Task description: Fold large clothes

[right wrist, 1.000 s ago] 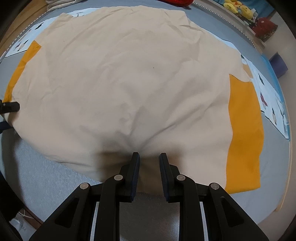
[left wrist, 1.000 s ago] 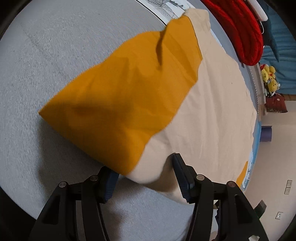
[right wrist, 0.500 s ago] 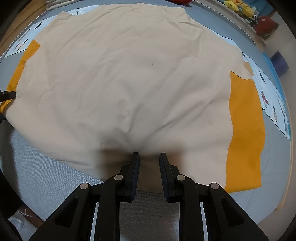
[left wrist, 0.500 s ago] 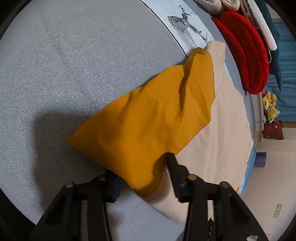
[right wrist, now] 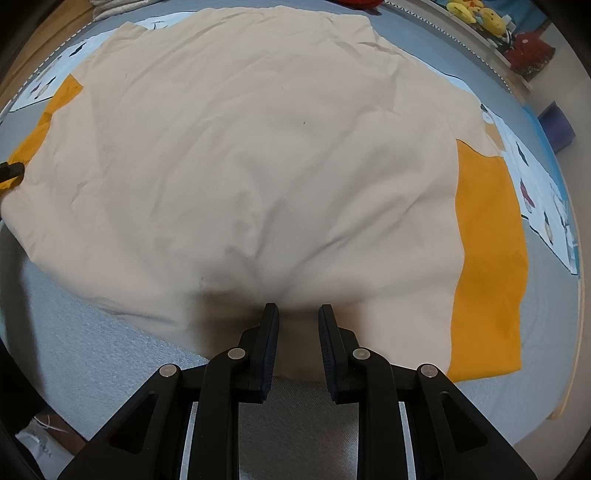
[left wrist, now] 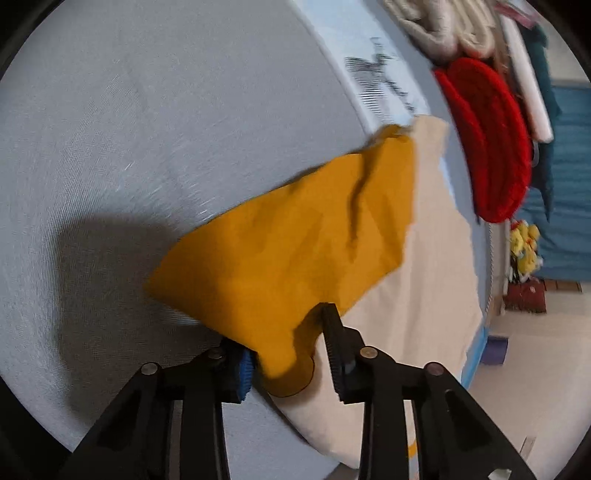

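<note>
A large cream shirt (right wrist: pixel 266 155) with orange sleeves lies spread on a grey bed. In the left wrist view my left gripper (left wrist: pixel 288 332) stands open around the cuff end of the left orange sleeve (left wrist: pixel 295 254), which is lifted and bunched between the fingers. The cream body (left wrist: pixel 424 295) lies to the right of it. In the right wrist view my right gripper (right wrist: pixel 297 314) stands open at the shirt's near hem, with cream cloth between the fingers. The right orange sleeve (right wrist: pixel 487 258) lies flat. The left gripper's tip (right wrist: pixel 11 171) shows at the far left.
The grey bed cover (left wrist: pixel 147 129) stretches left of the shirt. A printed sheet (right wrist: pixel 543 192) lies under the shirt. A red cushion (left wrist: pixel 487 140), rolled blankets (left wrist: pixel 443 33) and yellow toys (left wrist: pixel 524 247) sit at the far side. A blue box (right wrist: pixel 557 125) stands on the floor.
The left gripper has slid along the shirt's edge from the cream body to the orange sleeve end and narrowed around it. The right gripper has stayed still.
</note>
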The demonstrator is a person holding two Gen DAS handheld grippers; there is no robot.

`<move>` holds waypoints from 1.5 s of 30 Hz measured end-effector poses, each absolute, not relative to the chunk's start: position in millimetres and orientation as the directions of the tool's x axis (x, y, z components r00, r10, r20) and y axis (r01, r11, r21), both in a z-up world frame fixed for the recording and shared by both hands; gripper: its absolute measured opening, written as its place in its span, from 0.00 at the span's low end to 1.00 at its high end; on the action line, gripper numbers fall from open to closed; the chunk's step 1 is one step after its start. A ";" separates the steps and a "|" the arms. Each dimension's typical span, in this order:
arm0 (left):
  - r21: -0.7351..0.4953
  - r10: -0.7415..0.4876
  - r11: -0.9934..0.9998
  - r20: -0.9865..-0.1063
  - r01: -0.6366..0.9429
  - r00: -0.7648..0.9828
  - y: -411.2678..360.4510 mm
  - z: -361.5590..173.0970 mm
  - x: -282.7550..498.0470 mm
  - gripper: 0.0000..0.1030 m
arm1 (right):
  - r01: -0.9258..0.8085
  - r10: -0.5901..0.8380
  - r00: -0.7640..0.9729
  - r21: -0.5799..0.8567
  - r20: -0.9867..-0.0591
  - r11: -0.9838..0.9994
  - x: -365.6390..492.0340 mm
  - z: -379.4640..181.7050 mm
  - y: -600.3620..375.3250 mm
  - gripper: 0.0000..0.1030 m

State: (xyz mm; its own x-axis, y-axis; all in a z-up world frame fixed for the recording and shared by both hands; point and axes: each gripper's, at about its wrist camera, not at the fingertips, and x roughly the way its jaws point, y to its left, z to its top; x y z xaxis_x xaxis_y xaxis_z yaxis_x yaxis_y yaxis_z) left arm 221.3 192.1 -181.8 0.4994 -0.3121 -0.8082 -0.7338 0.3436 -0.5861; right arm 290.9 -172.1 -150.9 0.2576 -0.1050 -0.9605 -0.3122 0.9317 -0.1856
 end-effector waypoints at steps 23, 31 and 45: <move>-0.574 -0.189 0.511 -0.802 -0.640 0.567 176.1 -136.1 226.8 0.06 | -0.182 0.048 0.441 -0.037 -0.896 0.983 284.8 -101.5 -167.8 0.23; -0.566 -0.177 0.587 -0.787 -0.579 0.591 168.6 -119.9 233.0 0.06 | -0.178 -0.028 0.335 -0.092 -0.942 0.980 293.0 -146.7 -143.5 0.23; -0.571 -0.177 0.683 -0.735 -0.455 0.655 162.4 -81.2 226.8 0.02 | -0.101 -0.110 0.332 -0.151 -0.937 0.983 296.0 -146.1 -128.9 0.23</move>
